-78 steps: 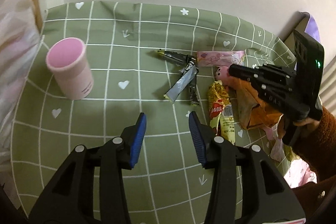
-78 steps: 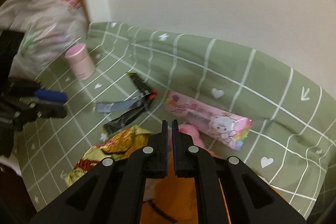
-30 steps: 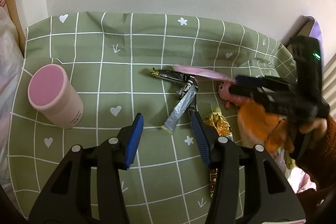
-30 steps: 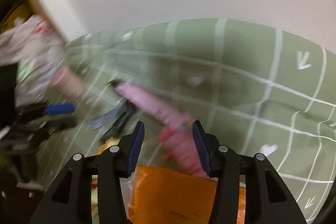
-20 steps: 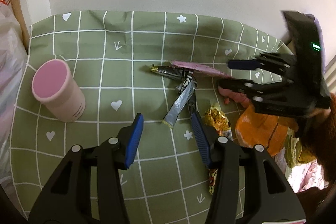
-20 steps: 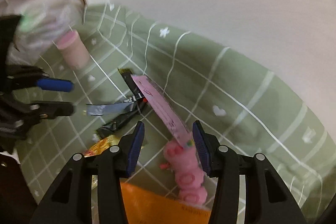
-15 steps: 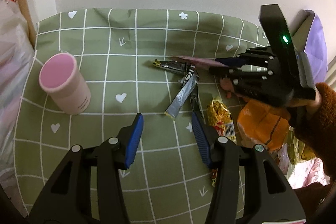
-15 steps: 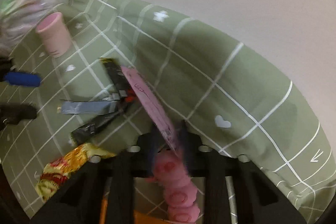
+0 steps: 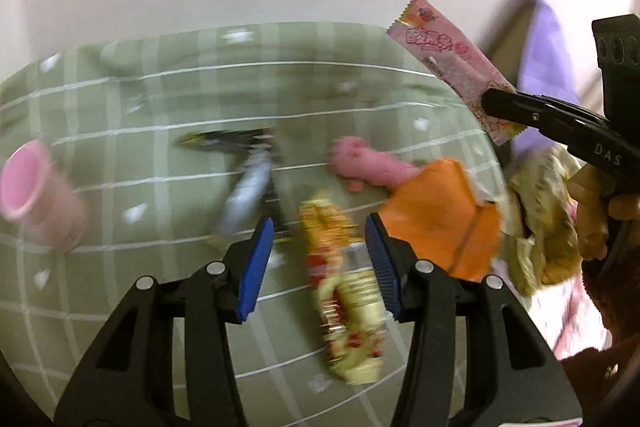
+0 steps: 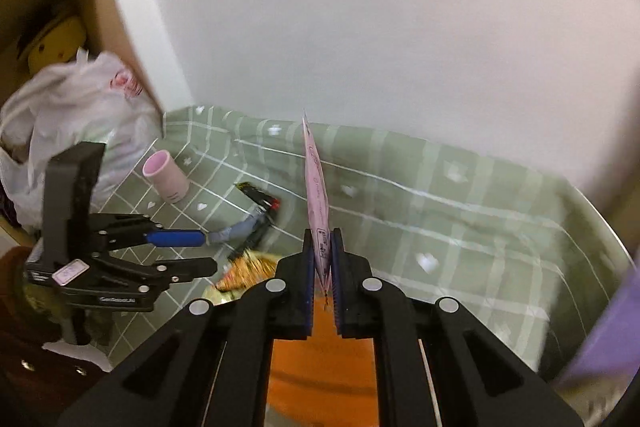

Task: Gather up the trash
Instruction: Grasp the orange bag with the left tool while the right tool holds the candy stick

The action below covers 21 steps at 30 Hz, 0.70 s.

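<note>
Green checked cloth [image 10: 460, 227], right tool [image 10: 321, 259] just closed on pink wrapper [image 10: 316, 187], lifted clear

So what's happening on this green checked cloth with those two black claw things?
A person is clearing litter with two hand-held grippers. The right gripper has just closed its fingers on a long pink wrapper and holds it above the cloth. The left gripper hangs open over a yellow snack wrapper. A pink cup stands further off.
</note>
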### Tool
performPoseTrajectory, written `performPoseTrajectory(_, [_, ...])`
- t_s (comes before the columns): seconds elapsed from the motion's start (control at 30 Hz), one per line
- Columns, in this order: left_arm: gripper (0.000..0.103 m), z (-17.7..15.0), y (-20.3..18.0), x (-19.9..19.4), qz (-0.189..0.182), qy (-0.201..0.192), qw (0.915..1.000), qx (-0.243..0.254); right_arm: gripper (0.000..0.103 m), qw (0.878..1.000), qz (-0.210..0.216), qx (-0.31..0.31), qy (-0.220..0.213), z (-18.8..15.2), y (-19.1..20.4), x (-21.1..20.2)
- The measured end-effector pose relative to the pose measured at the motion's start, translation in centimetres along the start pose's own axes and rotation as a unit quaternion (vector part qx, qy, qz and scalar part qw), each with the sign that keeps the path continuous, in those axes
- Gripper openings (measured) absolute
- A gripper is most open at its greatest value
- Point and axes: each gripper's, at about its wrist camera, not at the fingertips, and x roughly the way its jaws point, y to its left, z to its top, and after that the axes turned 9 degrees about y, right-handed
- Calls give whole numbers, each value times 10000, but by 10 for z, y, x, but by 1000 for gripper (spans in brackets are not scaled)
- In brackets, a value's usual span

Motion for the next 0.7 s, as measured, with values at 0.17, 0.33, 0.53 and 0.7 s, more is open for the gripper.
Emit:
performPoseTrajectory(0.17, [51, 9, -41, 25, -207, 240, 9980, 550, 9, 9968, -489, 603, -201, -46, -20, -45])
performPoseTrajectory(0.33, [51, 1, -61, 46, 192, 412, 9974, 556, 9, 9888, -854, 1168, -372, -100, -38, -90])
performPoseTrajectory(0.53, [51, -24, -62, 36, -365, 471, 9982, -28, 9, 9756, -1133, 1806, -531, -158, -46, -119])
performPoseTrajectory(0.7, [51, -31, -75, 54, -35, 628, 9975, -315, 9, 9685, -1150, 2147, -514, -184, -51, -126])
